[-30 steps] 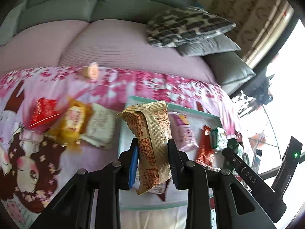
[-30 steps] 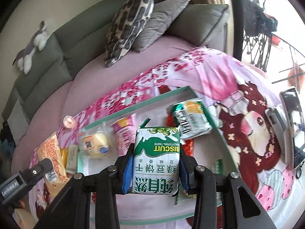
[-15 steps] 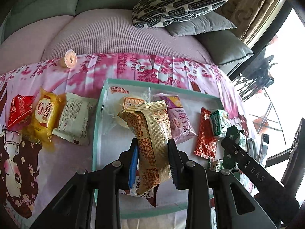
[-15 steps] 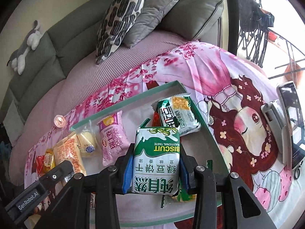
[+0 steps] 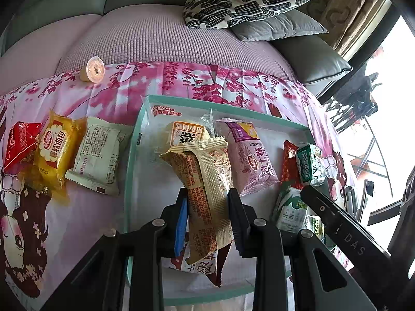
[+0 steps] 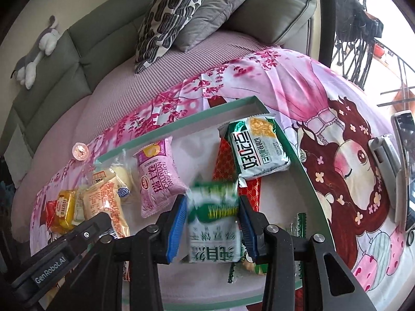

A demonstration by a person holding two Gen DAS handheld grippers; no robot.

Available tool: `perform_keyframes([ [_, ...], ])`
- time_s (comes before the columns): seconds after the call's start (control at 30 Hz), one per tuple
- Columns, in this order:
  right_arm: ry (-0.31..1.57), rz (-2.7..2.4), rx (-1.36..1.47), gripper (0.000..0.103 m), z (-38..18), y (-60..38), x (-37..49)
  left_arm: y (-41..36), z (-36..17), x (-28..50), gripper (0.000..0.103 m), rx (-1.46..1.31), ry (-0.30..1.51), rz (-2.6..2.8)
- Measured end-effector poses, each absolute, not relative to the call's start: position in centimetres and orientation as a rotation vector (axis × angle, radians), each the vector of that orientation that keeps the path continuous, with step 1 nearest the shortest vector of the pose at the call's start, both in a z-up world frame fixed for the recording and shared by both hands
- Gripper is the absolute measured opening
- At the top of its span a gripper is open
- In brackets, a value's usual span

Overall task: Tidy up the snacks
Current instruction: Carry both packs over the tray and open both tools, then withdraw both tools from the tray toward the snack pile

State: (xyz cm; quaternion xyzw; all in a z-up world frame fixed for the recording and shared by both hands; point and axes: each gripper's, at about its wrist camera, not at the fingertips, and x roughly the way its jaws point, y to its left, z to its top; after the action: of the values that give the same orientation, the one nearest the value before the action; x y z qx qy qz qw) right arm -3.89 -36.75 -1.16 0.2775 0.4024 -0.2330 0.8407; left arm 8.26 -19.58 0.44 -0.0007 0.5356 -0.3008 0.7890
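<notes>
Pink flowery cloth (image 5: 197,83) covers the sofa. Left view: the left gripper (image 5: 207,217) squeezes a tan snack packet (image 5: 205,181) above the green tray (image 5: 129,171). Right view: the right gripper (image 6: 213,226) pinches a blurry green biscuit pack (image 6: 214,223) over that tray, with a pink roll pack (image 6: 159,176) just beyond.

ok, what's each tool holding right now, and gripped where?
Left tool: tan snack packet, clamped across its lower half. Right tool: green-and-white biscuit pack, pinched by its side edges mid-pack.

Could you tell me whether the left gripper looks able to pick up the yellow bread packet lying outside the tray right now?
Probably not yet: the left gripper is shut on a tan snack packet, though the yellow bread packet lies uncovered.
</notes>
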Motion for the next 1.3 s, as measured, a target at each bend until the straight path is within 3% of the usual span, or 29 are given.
perform_keyframes([
  [0.13, 0.858, -0.497, 0.583, 0.043, -1.2, -36.8, -3.8, -19.6, 0.5, 8.2, 0.034, 0.002, 1.156, -0.645],
  [0.23, 0.859, -0.506, 0.579, 0.043, -1.1, -36.8, -3.9, -19.5, 0.8, 8.2, 0.05, 0.011, 1.148, -0.636],
  [0.3, 0.863, -0.51, 0.579, 0.044, -1.1, -36.9, -3.9, -19.4, 1.0, 8.2, 0.054, 0.015, 1.146, -0.629],
  [0.37, 0.872, -0.515, 0.579, 0.048, -1.2, -36.9, -3.8, -19.2, 1.3, 8.2, 0.054, 0.014, 1.142, -0.623],
  [0.43, 0.885, -0.522, 0.571, 0.063, -1.3, -36.9, -3.8, -19.0, 1.8, 8.2, 0.055, 0.025, 1.129, -0.607],
  [0.57, 0.885, -0.525, 0.557, 0.068, -1.2, -36.8, -3.8, -18.4, 2.8, 8.2, 0.077, 0.08, 1.08, -0.533],
  [0.63, 0.885, -0.523, 0.556, 0.079, -1.2, -36.7, -3.8, -18.0, 3.0, 8.2, 0.078, 0.117, 1.048, -0.474],
  [0.8, 0.878, -0.52, 0.54, 0.089, -1.1, -36.5, -3.7, -17.4, 2.0, 8.9, 0.08, 0.189, 1.025, -0.356],
  [0.9, 0.87, -0.507, 0.53, 0.089, -0.9, -36.2, -3.6, -17.1, 1.3, 9.3, 0.082, 0.2, 1.035, -0.318],
  [0.97, 0.866, -0.495, 0.524, 0.094, -0.7, -35.9, -3.4, -17.0, 1.1, 9.4, 0.094, 0.214, 1.025, -0.293],
  [1.0, 0.864, -0.489, 0.52, 0.102, -0.7, -35.7, -3.3, -16.9, 1.1, 9.4, 0.095, 0.225, 1.014, -0.283],
  [1.3, 0.855, -0.468, 0.505, 0.103, -0.3, -34.8, -2.8, -15.7, 1.0, 9.8, 0.099, 0.203, 1.001, -0.236],
])
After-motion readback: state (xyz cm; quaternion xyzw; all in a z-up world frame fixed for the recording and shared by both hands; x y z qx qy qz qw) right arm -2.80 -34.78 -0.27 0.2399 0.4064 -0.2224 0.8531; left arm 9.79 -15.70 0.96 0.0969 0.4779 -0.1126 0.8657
